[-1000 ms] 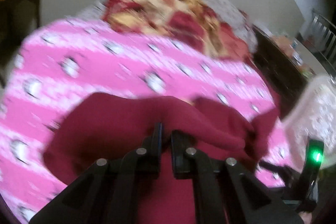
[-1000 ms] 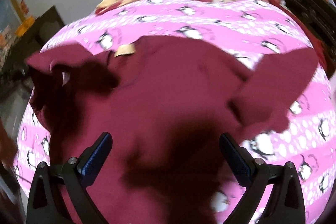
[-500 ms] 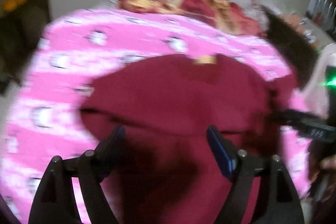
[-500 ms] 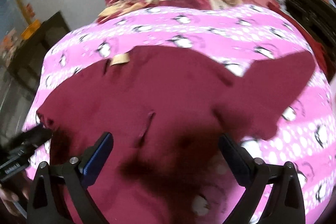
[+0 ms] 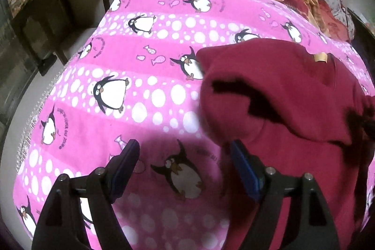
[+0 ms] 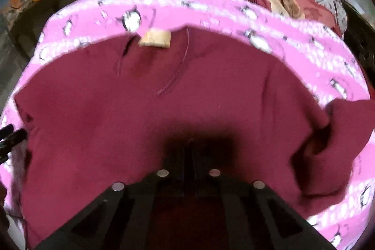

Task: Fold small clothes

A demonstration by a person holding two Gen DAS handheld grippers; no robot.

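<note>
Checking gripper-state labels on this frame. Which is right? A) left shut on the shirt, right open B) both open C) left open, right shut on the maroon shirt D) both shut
C: the left gripper has its fingers spread wide over the pink penguin blanket with nothing between them, while the right gripper has its fingers pressed together on the maroon shirt.

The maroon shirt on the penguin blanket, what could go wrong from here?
The right hand-held gripper looks shut on the maroon shirt near its hem, so lifting one-handed could bunch it. The right sleeve is already crumpled and may fold in crooked. The left hand-held gripper hangs open over the penguin blanket and could pinch that instead.
</note>
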